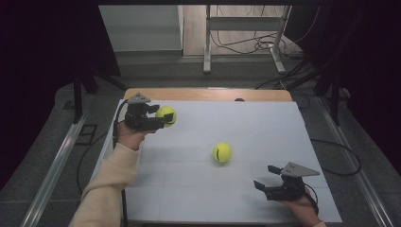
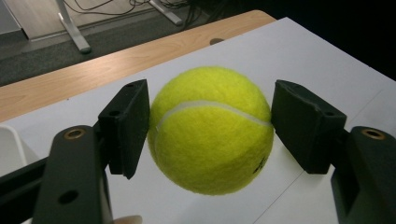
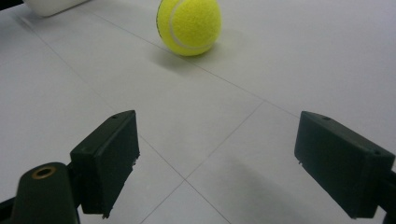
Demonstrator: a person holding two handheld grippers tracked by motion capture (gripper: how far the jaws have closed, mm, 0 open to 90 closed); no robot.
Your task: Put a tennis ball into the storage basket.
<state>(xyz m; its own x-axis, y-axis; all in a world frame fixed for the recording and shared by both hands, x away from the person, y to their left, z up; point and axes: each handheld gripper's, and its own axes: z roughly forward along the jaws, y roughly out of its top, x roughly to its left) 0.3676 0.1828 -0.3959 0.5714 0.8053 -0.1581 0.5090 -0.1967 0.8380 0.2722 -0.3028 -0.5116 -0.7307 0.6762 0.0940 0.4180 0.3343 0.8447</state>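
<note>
A yellow tennis ball (image 1: 167, 114) hangs above the far left of the white tabletop (image 1: 255, 123), and my left gripper (image 1: 163, 118) is shut on it. In the left gripper view both black pads press the sides of this ball (image 2: 210, 140), with the left gripper (image 2: 210, 123) pointing toward the wooden far edge. A second tennis ball (image 1: 222, 152) rests on the table near the middle. My right gripper (image 1: 265, 177) stands open near the front right, nothing between its jaws. In the right gripper view that second ball (image 3: 188, 25) lies some way ahead of the right gripper (image 3: 217, 161).
A wooden strip (image 1: 208, 94) borders the table's far edge. Beyond it on the floor stand a metal frame (image 1: 246, 28) and loose cables (image 1: 265, 45). Metal rails (image 1: 56, 161) run along both sides of the table. A pale sleeve (image 1: 106, 189) covers the left forearm.
</note>
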